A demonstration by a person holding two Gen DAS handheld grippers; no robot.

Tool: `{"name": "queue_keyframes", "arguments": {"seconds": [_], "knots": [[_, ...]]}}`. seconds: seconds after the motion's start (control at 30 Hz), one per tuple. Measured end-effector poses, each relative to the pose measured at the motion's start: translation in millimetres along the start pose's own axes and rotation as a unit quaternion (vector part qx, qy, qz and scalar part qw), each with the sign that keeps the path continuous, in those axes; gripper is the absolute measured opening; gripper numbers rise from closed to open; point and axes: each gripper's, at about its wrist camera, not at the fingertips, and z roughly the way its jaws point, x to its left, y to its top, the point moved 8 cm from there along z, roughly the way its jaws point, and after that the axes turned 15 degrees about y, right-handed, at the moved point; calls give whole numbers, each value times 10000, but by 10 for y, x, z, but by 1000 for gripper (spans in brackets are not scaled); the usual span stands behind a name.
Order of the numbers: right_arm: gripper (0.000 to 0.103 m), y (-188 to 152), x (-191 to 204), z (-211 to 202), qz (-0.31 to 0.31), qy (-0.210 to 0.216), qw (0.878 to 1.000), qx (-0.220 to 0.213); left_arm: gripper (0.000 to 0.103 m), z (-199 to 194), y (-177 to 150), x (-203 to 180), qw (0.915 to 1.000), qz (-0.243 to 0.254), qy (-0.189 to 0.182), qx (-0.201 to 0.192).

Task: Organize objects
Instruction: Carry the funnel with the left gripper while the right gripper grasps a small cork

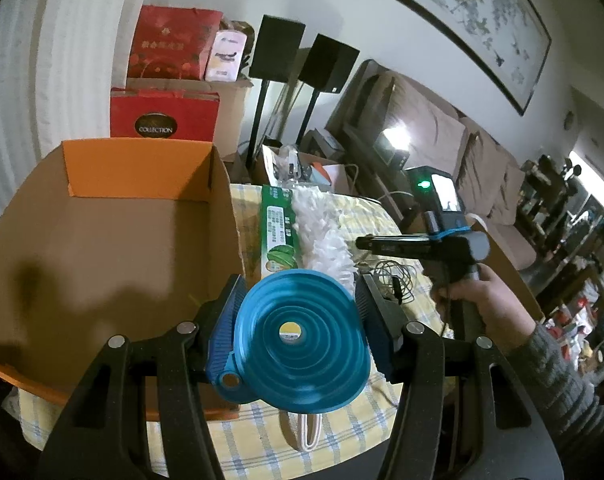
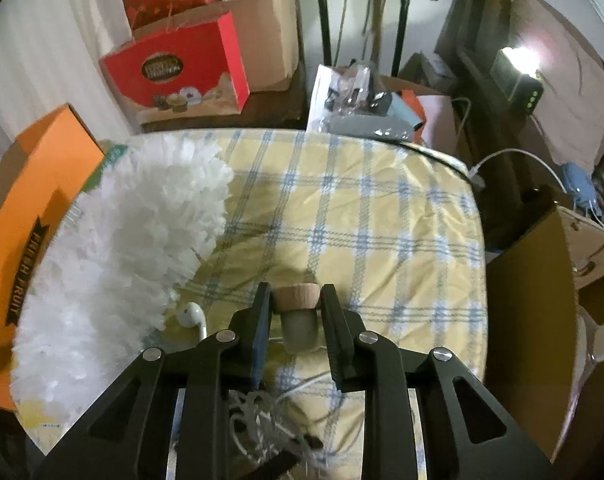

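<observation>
Left gripper (image 1: 297, 330) around blue funnel (image 1: 302, 340).

left gripper (image 1: 297, 320) clamps blue funnel (image 1: 302, 338) beside open cardboard box (image 1: 113, 248); right gripper (image 1: 362, 243) hovers over table.

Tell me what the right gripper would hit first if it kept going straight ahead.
Likely nothing soon: the right gripper, shut on a corked bottle, points across the bare checked tablecloth. Beyond the table's far edge sits clutter, though depth is unclear.
</observation>
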Motion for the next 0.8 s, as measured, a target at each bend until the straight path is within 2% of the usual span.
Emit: {"name": "queue_keyframes", "arguments": {"seconds": [0.3, 0.57, 0.8], "knots": [[24, 39, 391, -504, -109, 198, 9990, -392, 53, -153, 80, 174, 9997, -108, 172, -157], [24, 45, 1108, -755, -295, 659, 9958, -563, 53, -244, 103, 395, 9989, -208, 398, -154], [24, 34, 1710, -764, -551, 982, 9922, -541, 53, -354, 144, 692, 9969, -326, 687, -221]]}}
